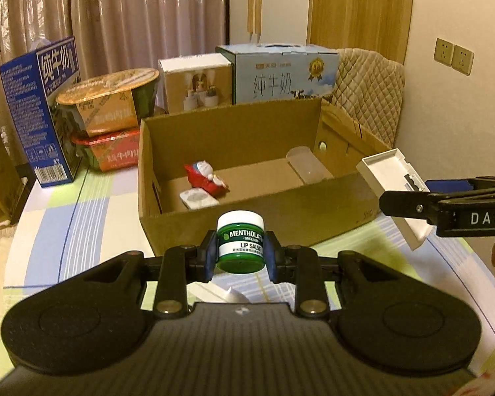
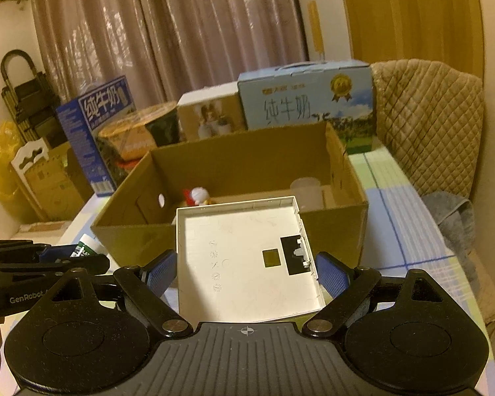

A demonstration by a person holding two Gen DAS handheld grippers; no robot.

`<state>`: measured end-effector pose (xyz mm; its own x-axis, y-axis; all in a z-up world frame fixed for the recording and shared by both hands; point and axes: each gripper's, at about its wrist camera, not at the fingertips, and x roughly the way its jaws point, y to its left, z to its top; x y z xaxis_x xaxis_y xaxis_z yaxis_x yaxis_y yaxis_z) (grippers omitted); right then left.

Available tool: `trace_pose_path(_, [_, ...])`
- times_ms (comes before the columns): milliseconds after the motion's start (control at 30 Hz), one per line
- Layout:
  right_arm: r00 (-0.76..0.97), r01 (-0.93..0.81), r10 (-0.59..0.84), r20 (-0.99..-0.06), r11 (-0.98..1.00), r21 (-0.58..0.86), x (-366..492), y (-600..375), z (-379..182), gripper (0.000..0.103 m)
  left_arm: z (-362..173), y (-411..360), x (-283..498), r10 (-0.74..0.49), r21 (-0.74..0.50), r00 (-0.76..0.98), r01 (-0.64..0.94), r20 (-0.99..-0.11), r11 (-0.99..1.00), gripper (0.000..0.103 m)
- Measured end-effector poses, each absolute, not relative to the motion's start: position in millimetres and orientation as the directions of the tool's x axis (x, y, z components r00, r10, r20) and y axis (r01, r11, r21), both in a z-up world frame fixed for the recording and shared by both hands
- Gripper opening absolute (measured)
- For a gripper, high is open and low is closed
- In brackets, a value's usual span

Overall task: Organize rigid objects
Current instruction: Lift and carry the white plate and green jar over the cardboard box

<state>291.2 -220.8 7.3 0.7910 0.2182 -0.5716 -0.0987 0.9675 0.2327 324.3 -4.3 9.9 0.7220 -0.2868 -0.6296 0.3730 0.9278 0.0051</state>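
Observation:
My left gripper (image 1: 241,257) is shut on a green lip salve jar (image 1: 241,246) with a white lid, held just in front of the open cardboard box (image 1: 247,227). My right gripper (image 2: 246,269) is shut on a flat white plastic tray (image 2: 244,257), held near the box's front right corner; the tray also shows in the left wrist view (image 1: 394,181). Inside the box lie a red and white toy figure (image 1: 206,176), a small white case (image 1: 198,198) and a clear plastic cup (image 1: 305,163).
Behind the box stand a light blue milk carton (image 1: 283,74), a white product box (image 1: 198,82), two stacked noodle bowls (image 1: 112,109) and a dark blue milk carton (image 1: 41,112). A quilted chair back (image 2: 429,122) is at the right. A checked cloth (image 1: 82,217) covers the table.

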Motion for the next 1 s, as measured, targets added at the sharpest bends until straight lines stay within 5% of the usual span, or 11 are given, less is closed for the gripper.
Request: trace_pose_path(1000, [0.834,0.011,0.159,-0.529,0.953,0.303,381.6,-219.8,10.6,0.086,7.1,-22.8,417.7,-0.250,-0.007,0.752,0.311,-0.609,0.950,0.025])
